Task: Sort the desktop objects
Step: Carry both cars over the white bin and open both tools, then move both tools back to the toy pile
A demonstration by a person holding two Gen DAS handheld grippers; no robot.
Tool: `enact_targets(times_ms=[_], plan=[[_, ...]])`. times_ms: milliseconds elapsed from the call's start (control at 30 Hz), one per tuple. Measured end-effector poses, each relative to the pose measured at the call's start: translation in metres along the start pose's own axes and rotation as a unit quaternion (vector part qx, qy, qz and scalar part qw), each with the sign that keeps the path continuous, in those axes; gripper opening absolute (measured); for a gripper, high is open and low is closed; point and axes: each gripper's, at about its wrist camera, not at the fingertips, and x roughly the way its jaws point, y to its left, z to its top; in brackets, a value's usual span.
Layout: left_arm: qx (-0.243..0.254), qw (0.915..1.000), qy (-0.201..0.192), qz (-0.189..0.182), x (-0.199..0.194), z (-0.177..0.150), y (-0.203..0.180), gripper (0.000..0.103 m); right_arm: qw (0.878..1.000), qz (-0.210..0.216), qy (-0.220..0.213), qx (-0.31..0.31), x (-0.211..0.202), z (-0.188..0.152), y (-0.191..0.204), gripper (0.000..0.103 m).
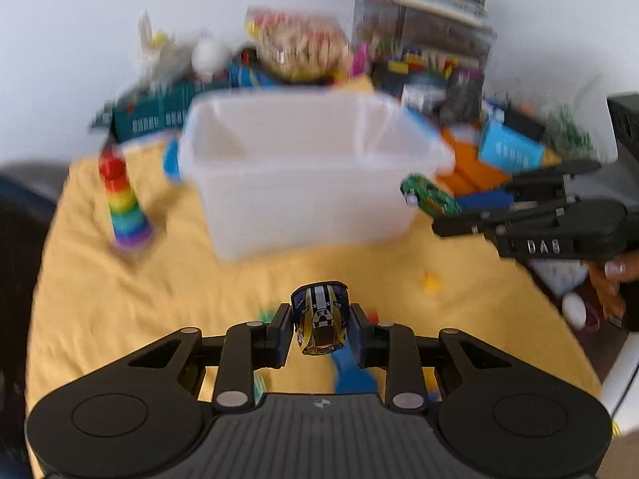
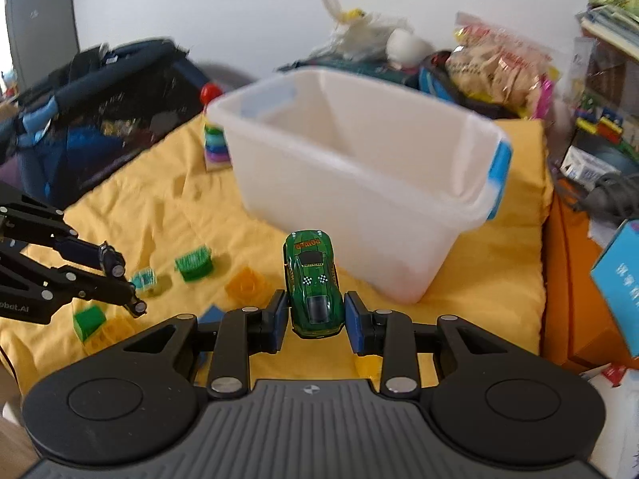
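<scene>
My left gripper (image 1: 319, 329) is shut on a blue and yellow toy car (image 1: 320, 321) and holds it above the yellow cloth, in front of a white plastic bin (image 1: 307, 195). My right gripper (image 2: 315, 315) is shut on a green toy car (image 2: 313, 283), held near the bin (image 2: 359, 183) at its front right. In the left wrist view the right gripper (image 1: 443, 215) comes in from the right with the green car (image 1: 427, 193) beside the bin's right corner. In the right wrist view the left gripper (image 2: 127, 285) shows at the left, above loose blocks.
A rainbow stacking tower (image 1: 124, 203) stands left of the bin. Green, teal and yellow blocks (image 2: 191, 265) lie on the cloth (image 1: 120, 299). Cluttered toys, bags and boxes line the back wall. A blue box (image 2: 619, 283) and an orange surface (image 2: 575, 287) lie right. A dark bag (image 2: 100, 115) lies left.
</scene>
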Motion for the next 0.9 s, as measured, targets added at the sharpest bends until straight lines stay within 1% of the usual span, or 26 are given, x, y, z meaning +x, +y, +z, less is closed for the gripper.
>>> enact_targets(times_ms=[100,133,267,367,433,500,567,600,667,733,800,900], plan=[[0.003,0.9994,-0.033,0.006,-0.004,0.039,0.005,0.032,0.999,-0.004,-0.028,0.021,-0.009,0.022,-0.007,0.034],[0.005,0.999,-0.045,0.007,-0.005,0.053,0.006,0.032,0.999,-0.01,-0.039,0.027,-0.01,0.03,-0.009,0.034],[0.03,0.9966,-0.072,0.024,0.006,0.101,0.003,0.032,0.995,-0.038,-0.072,0.049,-0.011,0.07,-0.024,0.034],[0.019,0.9963,-0.08,0.023,0.023,0.131,0.005,0.032,0.993,-0.05,-0.08,0.067,-0.001,0.094,-0.036,0.034],[0.006,0.9965,-0.078,0.028,0.039,0.15,0.01,0.032,0.993,-0.057,-0.075,0.077,0.01,0.105,-0.044,0.034],[0.0,0.9968,-0.071,0.036,0.059,0.163,0.013,0.032,0.993,-0.067,-0.062,0.078,0.025,0.113,-0.05,0.034],[-0.001,0.9975,-0.055,0.045,0.081,0.169,0.015,0.032,0.993,-0.075,-0.046,0.081,0.041,0.116,-0.055,0.034],[-0.003,0.9981,-0.04,0.047,0.094,0.17,0.018,0.032,0.993,-0.078,-0.036,0.085,0.052,0.117,-0.058,0.034],[-0.013,0.9988,-0.004,0.048,0.119,0.166,0.025,0.033,0.992,-0.083,-0.019,0.092,0.066,0.114,-0.064,0.034],[-0.03,0.9982,0.019,0.049,0.136,0.159,0.033,0.034,0.991,-0.085,-0.002,0.1,0.08,0.11,-0.067,0.034],[-0.041,0.9976,0.026,0.051,0.139,0.154,0.035,0.042,0.991,-0.089,0.007,0.102,0.088,0.105,-0.066,0.035],[-0.027,0.998,0.011,0.055,0.126,0.149,0.031,0.045,0.991,-0.086,0.016,0.1,0.093,0.099,-0.065,0.037]])
